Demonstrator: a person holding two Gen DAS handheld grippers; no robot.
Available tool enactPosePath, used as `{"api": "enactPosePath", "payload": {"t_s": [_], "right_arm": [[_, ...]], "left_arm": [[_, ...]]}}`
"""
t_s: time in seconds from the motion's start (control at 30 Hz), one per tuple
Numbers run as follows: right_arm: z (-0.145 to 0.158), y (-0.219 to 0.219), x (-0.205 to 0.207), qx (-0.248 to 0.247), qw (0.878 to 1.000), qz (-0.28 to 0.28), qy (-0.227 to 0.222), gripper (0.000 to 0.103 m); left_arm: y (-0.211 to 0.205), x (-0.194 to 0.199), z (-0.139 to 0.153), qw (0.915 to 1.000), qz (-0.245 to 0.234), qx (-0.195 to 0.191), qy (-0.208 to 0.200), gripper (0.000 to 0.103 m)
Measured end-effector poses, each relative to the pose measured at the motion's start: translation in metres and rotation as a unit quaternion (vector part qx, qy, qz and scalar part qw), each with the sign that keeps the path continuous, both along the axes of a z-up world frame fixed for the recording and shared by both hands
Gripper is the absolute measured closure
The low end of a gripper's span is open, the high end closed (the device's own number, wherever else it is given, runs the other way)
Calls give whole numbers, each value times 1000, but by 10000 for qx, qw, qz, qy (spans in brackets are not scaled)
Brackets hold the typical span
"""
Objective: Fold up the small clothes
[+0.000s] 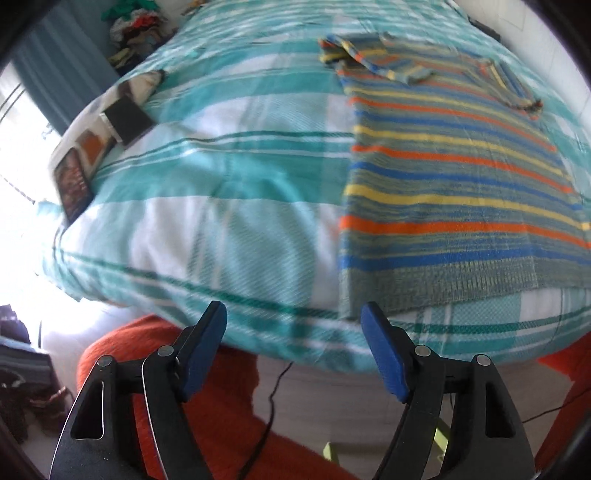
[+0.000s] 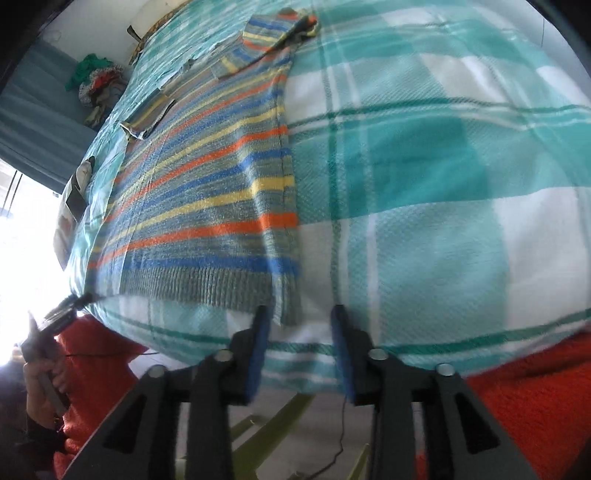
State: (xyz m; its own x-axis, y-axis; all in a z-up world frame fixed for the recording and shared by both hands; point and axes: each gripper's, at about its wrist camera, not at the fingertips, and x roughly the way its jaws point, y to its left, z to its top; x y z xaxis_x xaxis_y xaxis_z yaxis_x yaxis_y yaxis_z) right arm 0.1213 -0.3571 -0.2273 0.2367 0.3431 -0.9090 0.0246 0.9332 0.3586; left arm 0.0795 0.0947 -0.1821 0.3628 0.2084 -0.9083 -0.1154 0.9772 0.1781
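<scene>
A small striped knit sweater (image 1: 454, 177) in grey, blue, orange and yellow lies flat on a teal and white plaid bed cover (image 1: 221, 206), sleeves folded over near the top. It also shows in the right wrist view (image 2: 207, 199). My left gripper (image 1: 293, 314) is open and empty, at the bed's near edge just left of the sweater's hem corner. My right gripper (image 2: 298, 314) is open and empty, its jaws on either side of the sweater's lower right hem corner (image 2: 288, 310), not closed on it.
Printed cards or booklets (image 1: 110, 136) lie at the bed's left edge. A pile of clothes (image 1: 136, 26) sits at the far left. An orange blanket (image 1: 221, 406) hangs below the bed edge. A cable (image 1: 273, 398) runs over the floor. The left gripper appears at the left of the right wrist view (image 2: 59, 314).
</scene>
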Motion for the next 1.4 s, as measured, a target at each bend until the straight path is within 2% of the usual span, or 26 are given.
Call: {"api": "enactPosePath", "payload": {"t_s": [0.13, 0.23, 0.33, 0.4, 0.5, 0.6, 0.67, 0.77, 0.8, 0.87, 0.93, 0.97, 1.03, 1.07, 1.13, 1.17, 1.23, 1.3, 1.4], "right_arm": [[48, -16, 0, -732, 9955, -74, -602, 61], [83, -6, 19, -881, 9893, 76, -1161, 58], [97, 25, 46, -822, 9836, 403, -1556, 58], [92, 49, 61, -609, 9810, 676, -1715, 58], [60, 79, 78, -297, 9843, 990, -1428, 58], [15, 92, 71, -599, 9855, 1297, -920, 58], [-15, 84, 54, -776, 9867, 1375, -382, 58], [-14, 57, 21, -604, 9892, 1312, -263, 58], [-10, 48, 14, -555, 9897, 1317, -109, 58], [5, 33, 9, -686, 9894, 1279, 81, 58], [30, 26, 17, -967, 9854, 1388, -212, 58], [46, 25, 27, -1131, 9816, 1467, -474, 57], [80, 32, 57, -1459, 9672, 1732, -1151, 46], [91, 39, 74, -1583, 9580, 1896, -1458, 40], [103, 58, 111, -1765, 9370, 2292, -1959, 39], [103, 68, 134, -1783, 9290, 2506, -2060, 39], [90, 98, 179, -1689, 9193, 2874, -2095, 39], [67, 127, 220, -1652, 9150, 3092, -1997, 39], [29, 158, 264, -1779, 9181, 3006, -1872, 39]], "left_arm": [[12, 5, 42, 9968, 302, -323, -665, 23], [-1, 26, 60, 9917, 114, -634, -1117, 14], [-30, 50, 54, 9882, -312, -741, -1306, 13], [-44, 67, 36, 9897, -535, -715, -1117, 13], [-67, 75, -3, 9936, -782, -497, -646, 13], [-76, 59, -42, 9955, -936, -142, 17, 13], [-71, 36, -47, 9945, -1032, -160, -3, 9], [-63, 13, -39, 9933, -1120, -28, 266, 8], [-60, 9, -31, 9936, -1108, 57, 199, 9], [-56, 10, -9, 9945, -1019, 85, -205, 10], [-55, 20, 16, 9940, -839, -18, -700, 9], [-55, 27, 25, 9933, -734, -92, -889, 8], [-55, 45, 37, 9904, -471, -326, -1262, 8], [-54, 53, 37, 9897, -368, -398, -1321, 8], [-58, 63, 36, 9898, -186, -550, -1300, 8], [-57, 60, 34, 9900, -134, -595, -1274, 8], [-55, 55, 26, 9912, -96, -623, -1164, 8], [-52, 44, 15, 9937, -81, -530, -989, 8], [-43, 24, -3, 9968, 10, -366, -715, 8]]}}
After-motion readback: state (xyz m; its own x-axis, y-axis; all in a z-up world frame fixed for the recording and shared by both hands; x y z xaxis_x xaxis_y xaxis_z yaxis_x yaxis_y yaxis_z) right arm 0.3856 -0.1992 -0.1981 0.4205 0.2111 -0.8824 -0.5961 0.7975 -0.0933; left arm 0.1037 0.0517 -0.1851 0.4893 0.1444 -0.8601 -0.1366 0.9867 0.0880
